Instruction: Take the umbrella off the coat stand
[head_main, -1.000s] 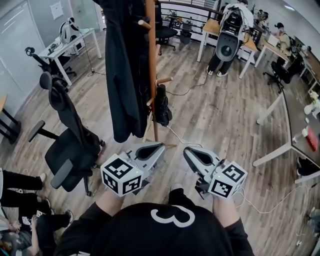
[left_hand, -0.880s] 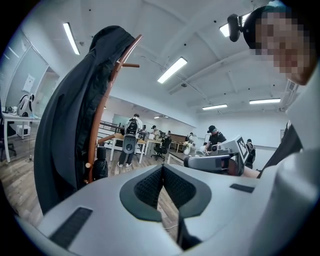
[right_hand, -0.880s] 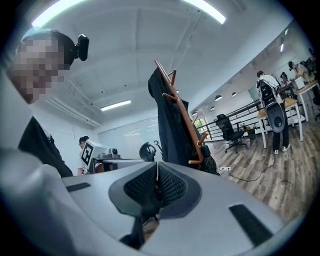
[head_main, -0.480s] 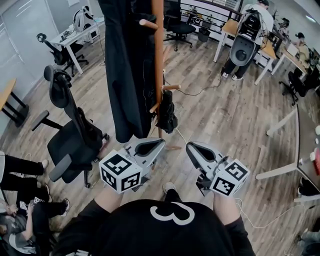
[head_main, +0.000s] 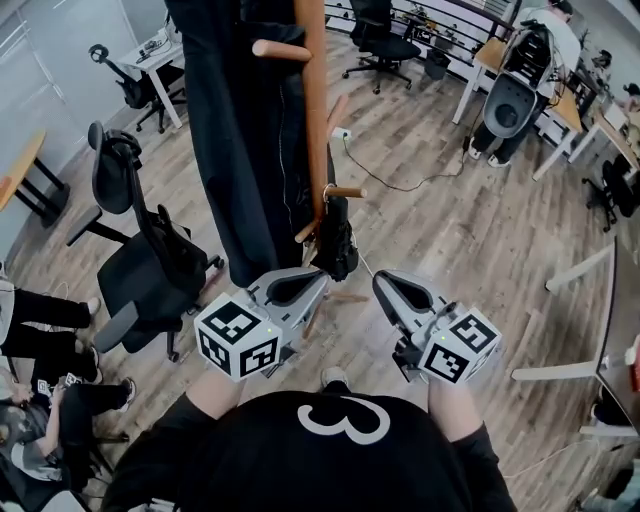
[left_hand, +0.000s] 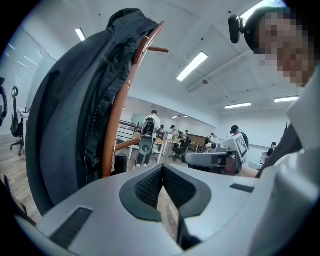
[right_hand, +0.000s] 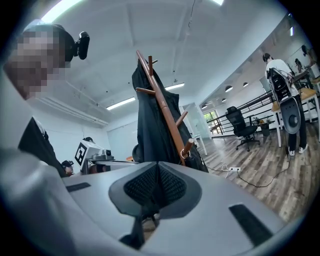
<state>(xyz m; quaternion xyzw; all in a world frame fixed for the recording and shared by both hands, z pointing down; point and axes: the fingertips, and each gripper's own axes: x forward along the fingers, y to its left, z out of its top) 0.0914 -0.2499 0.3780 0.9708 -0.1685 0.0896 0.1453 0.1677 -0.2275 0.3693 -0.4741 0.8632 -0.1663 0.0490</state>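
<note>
Office ceiling lights (left_hand: 192, 66) show in gripper views only; umbrella (head_main: 335, 240) probably folded.

left claw (head_main: 318, 280) and right claw (head_main: 382, 282) nearer the coat stand (head_main: 312, 120), umbrella (head_main: 336, 238) now just beyond their tips

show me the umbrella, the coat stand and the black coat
umbrella (head_main: 336, 247), head view, folded canopy
coat stand (head_main: 314, 110), head view, wooden pole
black coat (head_main: 235, 150), head view, hanging front panel

black umbrella (head_main: 336, 243), black coat (head_main: 245, 150), reddish-brown coat stand (head_main: 313, 110), grey-brown plank floor (head_main: 455, 225)
</note>
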